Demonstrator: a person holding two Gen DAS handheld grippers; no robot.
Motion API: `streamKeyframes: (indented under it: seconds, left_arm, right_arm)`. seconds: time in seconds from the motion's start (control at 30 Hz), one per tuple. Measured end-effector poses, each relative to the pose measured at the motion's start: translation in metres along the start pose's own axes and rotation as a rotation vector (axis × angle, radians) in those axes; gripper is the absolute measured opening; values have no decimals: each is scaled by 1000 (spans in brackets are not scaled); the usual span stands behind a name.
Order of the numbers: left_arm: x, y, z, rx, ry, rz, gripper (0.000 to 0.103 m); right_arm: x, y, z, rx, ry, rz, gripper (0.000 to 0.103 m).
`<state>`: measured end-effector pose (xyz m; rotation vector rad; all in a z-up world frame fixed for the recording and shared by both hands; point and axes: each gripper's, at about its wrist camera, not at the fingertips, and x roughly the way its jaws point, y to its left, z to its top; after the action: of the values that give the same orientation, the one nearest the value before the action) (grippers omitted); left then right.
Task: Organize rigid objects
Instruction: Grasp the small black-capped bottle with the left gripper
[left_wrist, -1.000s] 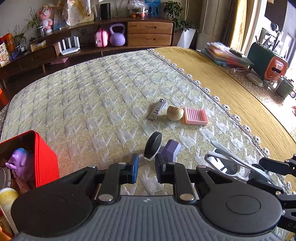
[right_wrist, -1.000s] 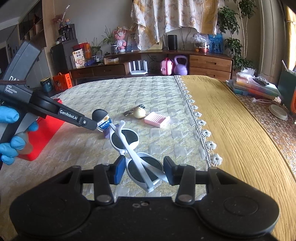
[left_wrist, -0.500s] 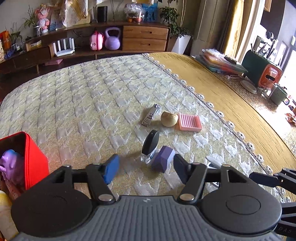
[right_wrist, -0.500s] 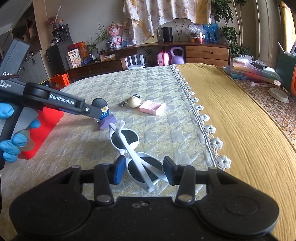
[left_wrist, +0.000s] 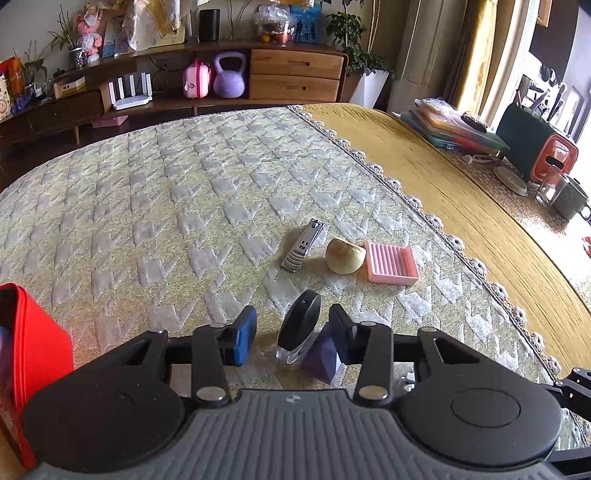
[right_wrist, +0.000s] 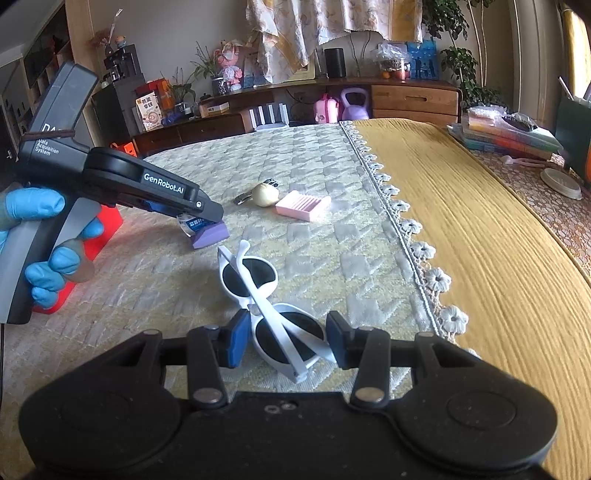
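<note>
My left gripper (left_wrist: 292, 334) is open, its fingers on either side of a small clear jar with a black lid (left_wrist: 299, 330) that lies tilted against a purple block (left_wrist: 321, 356) on the quilt. My right gripper (right_wrist: 284, 338) is shut on white sunglasses (right_wrist: 269, 306) with dark lenses, which rest on the quilt. Farther off lie a nail clipper (left_wrist: 303, 249), a beige round object (left_wrist: 345, 255) and a pink ridged soap dish (left_wrist: 391, 262). The left gripper also shows in the right wrist view (right_wrist: 207, 214), over the jar (right_wrist: 190, 224) and block (right_wrist: 208, 234).
A red box (left_wrist: 33, 354) stands at the left, with a part of it in the right wrist view (right_wrist: 107, 225). The quilt's lace edge (left_wrist: 417, 205) meets a yellow cloth (left_wrist: 461, 199). Books (left_wrist: 454, 127) and cups lie at the far right.
My left gripper opened from nearly shut, then moved forward so its fingers sit around the jar and purple block. The right gripper kept its hold on the sunglasses.
</note>
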<state>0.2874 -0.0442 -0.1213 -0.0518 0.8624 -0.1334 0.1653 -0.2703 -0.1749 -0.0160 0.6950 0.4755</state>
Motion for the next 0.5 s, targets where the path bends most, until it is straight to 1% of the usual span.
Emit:
streamKeyframes:
  seconds: [0.07,0.13,0.17,0.2,0.37,0.5]
  left_arm:
    - [0,0,1,-1,-2,-4,32]
    - [0,0,0,4,-5,-14,25]
    - [-1,0,0,9,-6,-16,19]
    - [-1,-1,-1,15,-7,-8,16]
    - [-5,-2,-2,21,-8,28,15]
    - [-14,1,-1,-2,-1,18,15]
  right_arm:
    - [0,1,0,-2,0,-2,44]
    - [1,1,0,-2,1,-3,44]
    - [1,1,1,-2,1,-2,44]
    - [1,1,1,-3,1,-4,44]
    - [0,4,1,-4,-2,-17,44]
    - [-3,6,2,10,-8,-32,44]
